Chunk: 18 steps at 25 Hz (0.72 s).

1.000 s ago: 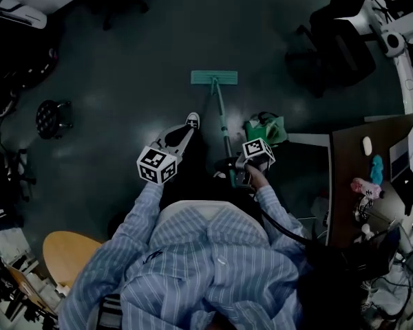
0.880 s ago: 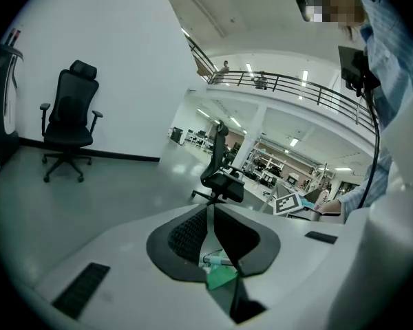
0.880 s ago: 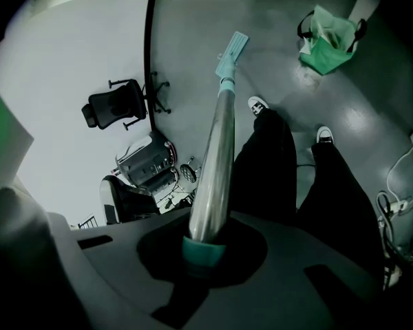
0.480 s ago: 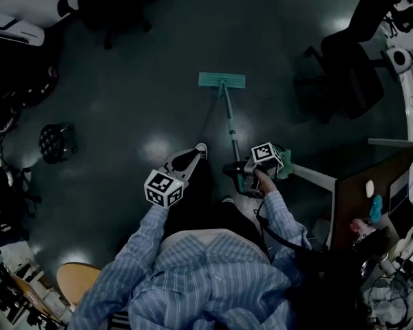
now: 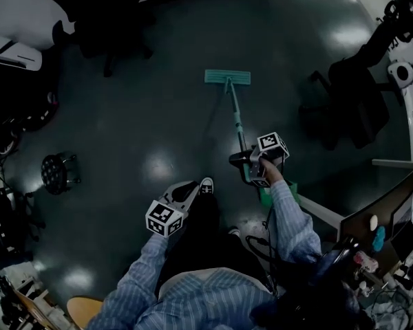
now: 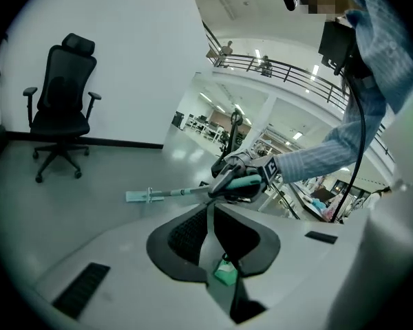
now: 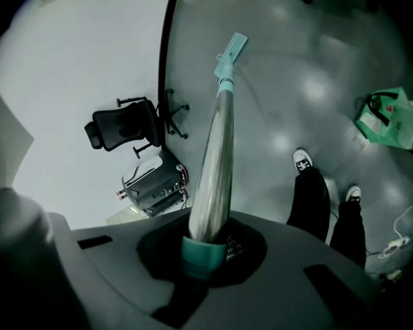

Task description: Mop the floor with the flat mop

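**Right gripper grips the mop, left one idle**

The right gripper (image 7: 203, 243) has its jaws clenched on the teal cap (image 7: 201, 256) at the top of the mop (image 7: 213, 163). The very end of the cap is sunk between the jaws and cannot be seen. The left gripper (image 6: 210, 218) has its jaws pressed together with nothing between them. In the head view it hangs low over the person's dark trouser leg, near a white shoe (image 5: 206, 184).

The mop has a thin silvery handle (image 5: 235, 115) that turns teal near the bottom. It ends in a flat, narrow teal head (image 5: 227, 77) lying on the glossy dark floor (image 5: 144, 115), well ahead of the person's feet. The handle slants back up to the right gripper (image 5: 242, 158).

The underside of the head is out of sight. A green bag (image 7: 389, 126) stands on the floor to the person's right. The head view is dim, and the chairs at its edges show only as dark shapes.
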Motion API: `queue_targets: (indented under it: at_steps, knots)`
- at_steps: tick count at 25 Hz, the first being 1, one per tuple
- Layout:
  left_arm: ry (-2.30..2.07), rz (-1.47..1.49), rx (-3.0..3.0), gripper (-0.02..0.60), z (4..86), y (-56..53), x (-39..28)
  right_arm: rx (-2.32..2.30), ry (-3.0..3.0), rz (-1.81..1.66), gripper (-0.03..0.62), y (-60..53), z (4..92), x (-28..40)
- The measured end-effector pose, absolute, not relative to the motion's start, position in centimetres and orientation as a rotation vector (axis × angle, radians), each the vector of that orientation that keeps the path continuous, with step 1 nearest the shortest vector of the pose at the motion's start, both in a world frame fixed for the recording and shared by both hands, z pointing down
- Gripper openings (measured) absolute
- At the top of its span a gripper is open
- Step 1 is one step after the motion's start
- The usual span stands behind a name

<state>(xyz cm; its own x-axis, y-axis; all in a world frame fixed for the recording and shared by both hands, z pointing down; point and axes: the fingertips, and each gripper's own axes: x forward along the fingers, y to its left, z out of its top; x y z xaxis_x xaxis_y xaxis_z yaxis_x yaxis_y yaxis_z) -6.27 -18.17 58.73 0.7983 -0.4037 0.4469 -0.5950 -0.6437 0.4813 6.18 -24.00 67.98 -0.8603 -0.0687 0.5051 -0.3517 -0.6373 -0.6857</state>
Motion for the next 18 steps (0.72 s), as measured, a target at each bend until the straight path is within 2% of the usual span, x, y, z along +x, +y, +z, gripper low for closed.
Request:
queue_targets:
  at_steps: [8,18]
  knots:
    - [-0.787,0.368,2.322,0.031,60.3,-22.9,-7.4,0.801,-1.271,2.598,0.011,-39.0,69.5,7.4]
    - [-0.78,0.412,2.216,0.031,64.2,-20.9,-10.0,0.946,-1.246,2.609,0.009,-51.9,72.9,9.2]
